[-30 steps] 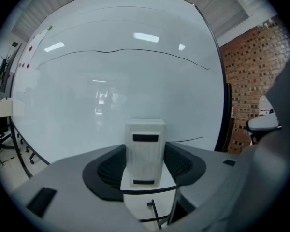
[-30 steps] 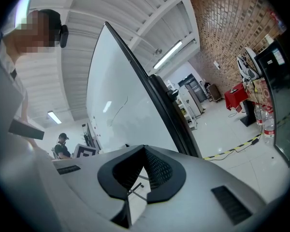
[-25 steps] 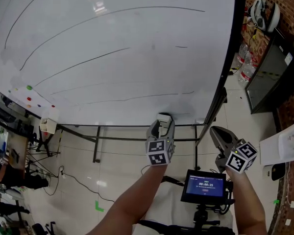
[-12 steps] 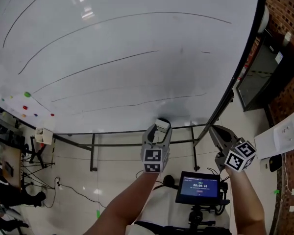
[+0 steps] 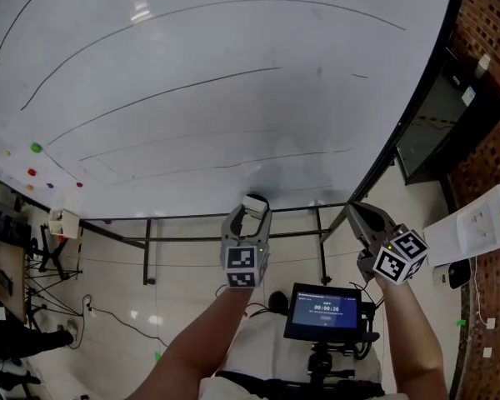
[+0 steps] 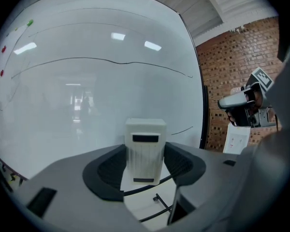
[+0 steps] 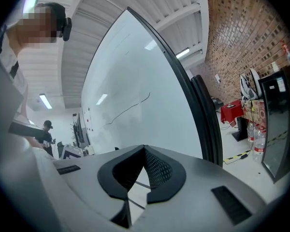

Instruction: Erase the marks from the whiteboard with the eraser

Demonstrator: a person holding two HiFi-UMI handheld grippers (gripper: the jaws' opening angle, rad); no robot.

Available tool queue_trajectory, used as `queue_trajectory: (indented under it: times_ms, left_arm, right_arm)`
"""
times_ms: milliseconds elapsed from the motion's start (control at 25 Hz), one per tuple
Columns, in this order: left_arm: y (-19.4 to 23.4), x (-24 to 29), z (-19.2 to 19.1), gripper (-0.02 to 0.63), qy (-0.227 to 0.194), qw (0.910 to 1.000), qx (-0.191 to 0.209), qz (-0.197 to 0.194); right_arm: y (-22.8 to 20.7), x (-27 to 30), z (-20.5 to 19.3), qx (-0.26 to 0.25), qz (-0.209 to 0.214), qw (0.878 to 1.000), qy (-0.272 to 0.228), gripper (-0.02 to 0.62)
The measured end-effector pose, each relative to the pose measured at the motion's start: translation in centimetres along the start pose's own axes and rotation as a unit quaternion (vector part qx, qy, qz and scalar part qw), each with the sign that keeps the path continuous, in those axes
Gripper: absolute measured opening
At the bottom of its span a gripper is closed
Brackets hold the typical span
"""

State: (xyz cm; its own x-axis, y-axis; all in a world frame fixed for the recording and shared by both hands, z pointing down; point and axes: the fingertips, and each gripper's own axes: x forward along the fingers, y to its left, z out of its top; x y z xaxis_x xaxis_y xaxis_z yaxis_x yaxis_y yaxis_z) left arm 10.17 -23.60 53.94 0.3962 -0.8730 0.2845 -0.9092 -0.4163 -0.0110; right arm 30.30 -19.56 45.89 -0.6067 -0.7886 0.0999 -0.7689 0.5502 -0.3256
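Head view: eraser [image 5: 254, 201] in left gripper [image 5: 249, 213]

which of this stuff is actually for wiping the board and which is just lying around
For the job: whiteboard, its black marks, eraser, left gripper holding it.
Just there: right gripper (shut, empty), monitor, coloured magnets, brick wall.

Whiteboard [image 5: 233, 48]: smooth, glossy, showing bright glare. Eraser [image 6: 145, 151]: matt, ribbed white plastic. Wall [image 5: 492, 15] right of whiteboard: rough red brick.

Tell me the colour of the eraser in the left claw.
White eraser, best seen in the left gripper view.
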Motion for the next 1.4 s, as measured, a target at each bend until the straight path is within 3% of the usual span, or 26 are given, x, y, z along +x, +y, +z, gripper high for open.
queue_trajectory:
  times_ms: [440, 760, 960, 1400]
  left_arm:
    - [-1.0, 1.7, -0.4, 0.279, 0.014, 0.9938, -0.036, 0.104]
    - [-2.3, 3.1, 0.2, 0.279, 0.01, 0.9857, -0.076, 0.151]
    - [-4.0, 3.9, 0.2, 0.279, 0.017, 0.9867, -0.07, 0.146]
    - [-10.3, 6.2, 0.9, 0.281, 0.023, 0.9948, -0.055, 0.083]
  right_arm:
    - [-2.2, -1.4, -0.7, 0.013, 0.054, 0.998, 0.027, 0.018]
    - [-5.1, -3.7, -0.1, 0.017, 0.059, 0.998, 0.032, 0.017]
    - [-5.8, -4.5, -0.1, 0.021, 0.063, 0.997, 0.029, 0.017]
    - [-6.8, -6.1, 0.4, 0.022, 0.06, 0.998, 0.021, 0.017]
